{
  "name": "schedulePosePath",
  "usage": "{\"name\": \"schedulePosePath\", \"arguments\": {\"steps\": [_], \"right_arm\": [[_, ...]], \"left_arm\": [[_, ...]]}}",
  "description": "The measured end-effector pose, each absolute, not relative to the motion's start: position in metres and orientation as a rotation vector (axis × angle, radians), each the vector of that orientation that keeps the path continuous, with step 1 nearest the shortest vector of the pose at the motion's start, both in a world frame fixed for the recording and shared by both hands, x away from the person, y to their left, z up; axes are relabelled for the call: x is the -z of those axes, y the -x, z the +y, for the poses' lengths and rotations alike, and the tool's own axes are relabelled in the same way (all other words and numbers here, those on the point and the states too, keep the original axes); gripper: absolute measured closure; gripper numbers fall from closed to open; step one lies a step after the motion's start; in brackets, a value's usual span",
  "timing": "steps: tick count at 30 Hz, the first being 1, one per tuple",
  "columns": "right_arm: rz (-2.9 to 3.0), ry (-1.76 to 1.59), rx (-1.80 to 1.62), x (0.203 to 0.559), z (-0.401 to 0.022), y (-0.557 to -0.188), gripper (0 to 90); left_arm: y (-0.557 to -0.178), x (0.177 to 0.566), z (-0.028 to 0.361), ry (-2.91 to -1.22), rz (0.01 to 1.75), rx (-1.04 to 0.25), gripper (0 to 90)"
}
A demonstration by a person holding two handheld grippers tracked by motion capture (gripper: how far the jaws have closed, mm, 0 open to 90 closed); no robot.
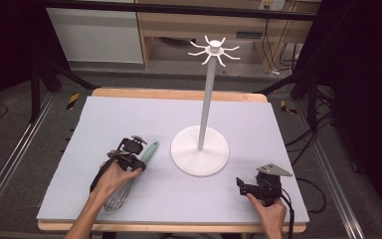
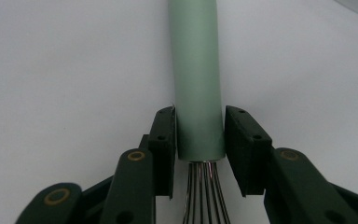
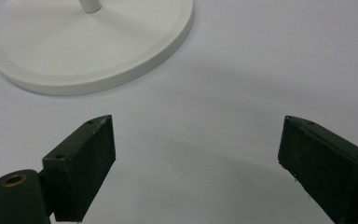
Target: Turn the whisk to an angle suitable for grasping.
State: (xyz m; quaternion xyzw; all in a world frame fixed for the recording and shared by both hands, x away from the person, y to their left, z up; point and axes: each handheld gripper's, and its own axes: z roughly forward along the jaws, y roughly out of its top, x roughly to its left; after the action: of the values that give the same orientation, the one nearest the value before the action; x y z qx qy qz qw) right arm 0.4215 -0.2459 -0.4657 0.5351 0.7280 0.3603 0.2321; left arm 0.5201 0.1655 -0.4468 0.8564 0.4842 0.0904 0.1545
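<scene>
A whisk with a pale green handle (image 1: 150, 151) and wire loops (image 1: 118, 199) lies on the grey mat, left of centre. My left gripper (image 1: 138, 163) points down over it. In the left gripper view its jaws (image 2: 199, 116) sit against both sides of the green handle (image 2: 196, 70), just above where the wires (image 2: 205, 191) begin. My right gripper (image 1: 241, 185) rests near the mat's front right corner. Its jaws (image 3: 196, 135) stand wide apart with only bare mat between them.
A white stand with a round base (image 1: 199, 150) and a tall pole topped by a ring of hooks (image 1: 214, 50) rises from the middle of the mat. Its base (image 3: 88, 42) lies just beyond the right gripper. The grey mat (image 1: 129, 114) covers a wooden table.
</scene>
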Motion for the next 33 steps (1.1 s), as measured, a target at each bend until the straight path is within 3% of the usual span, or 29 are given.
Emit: {"name": "schedulePosePath", "arguments": {"steps": [17,33], "right_arm": [[2.01,-1.474,-0.991,0.466,-0.246,-0.422,11.4],[2.009,-1.476,-0.993,0.466,-0.247,-0.421,11.4]], "left_arm": [[-0.523,0.444,0.166,-2.438,1.416,-0.249,68.7],[-0.486,0.4,0.184,-2.208,1.28,-0.368,68.8]]}}
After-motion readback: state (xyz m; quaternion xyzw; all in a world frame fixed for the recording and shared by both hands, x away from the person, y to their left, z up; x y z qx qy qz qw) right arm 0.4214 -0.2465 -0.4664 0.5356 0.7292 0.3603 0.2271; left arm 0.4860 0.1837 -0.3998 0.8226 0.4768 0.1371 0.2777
